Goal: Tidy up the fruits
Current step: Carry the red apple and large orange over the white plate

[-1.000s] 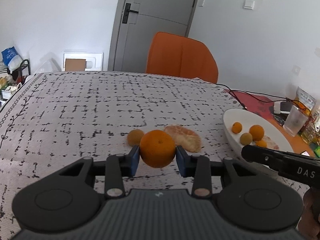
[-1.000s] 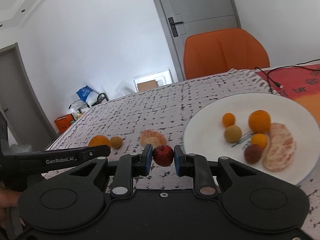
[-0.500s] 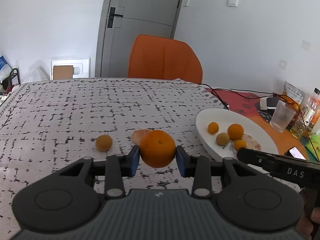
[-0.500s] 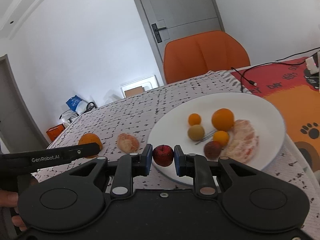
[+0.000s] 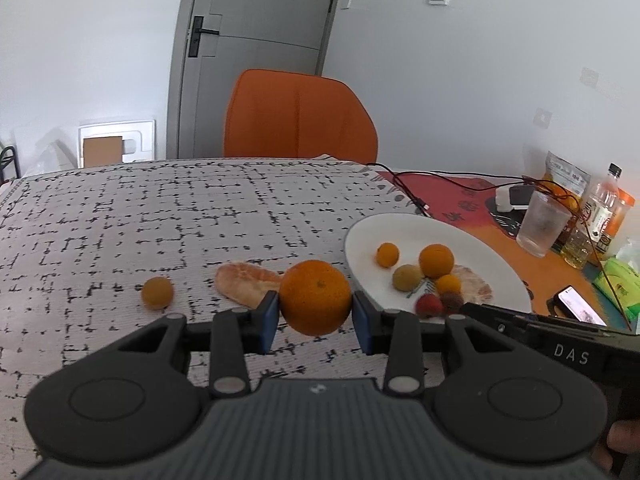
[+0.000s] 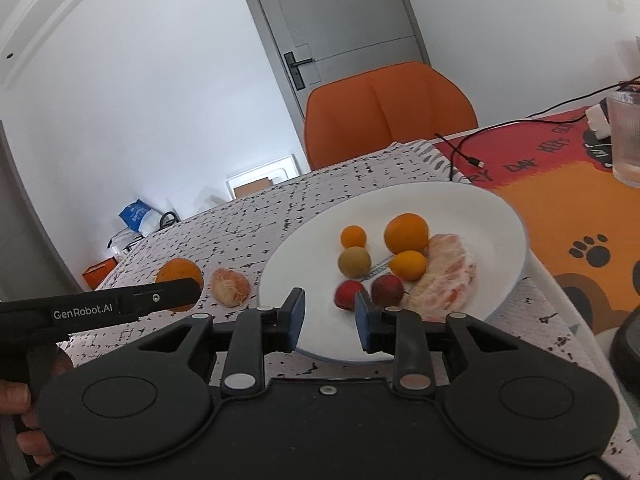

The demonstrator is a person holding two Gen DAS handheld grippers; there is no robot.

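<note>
My left gripper (image 5: 315, 317) is shut on a large orange (image 5: 315, 297) and holds it above the tablecloth, left of the white plate (image 5: 368, 232). The orange also shows in the right wrist view (image 6: 179, 276). My right gripper (image 6: 329, 317) is open over the plate's near rim (image 6: 500, 216). A small red fruit (image 6: 347, 294) lies on the plate just beyond its fingertips, among several oranges, a brown fruit and a peeled citrus piece (image 6: 444, 278). A peeled citrus piece (image 5: 246, 283) and a small yellow-brown fruit (image 5: 157, 292) lie on the cloth.
An orange chair (image 5: 299, 116) stands behind the table. A glass (image 5: 541, 224), bottles (image 5: 596, 216), a phone (image 5: 578, 311) and cables (image 5: 416, 196) crowd the right side on the orange mat. The patterned cloth (image 5: 160, 208) stretches to the left.
My right gripper has opened and released the small red fruit onto the plate. My left gripper has carried the orange rightward, closer to the plate.
</note>
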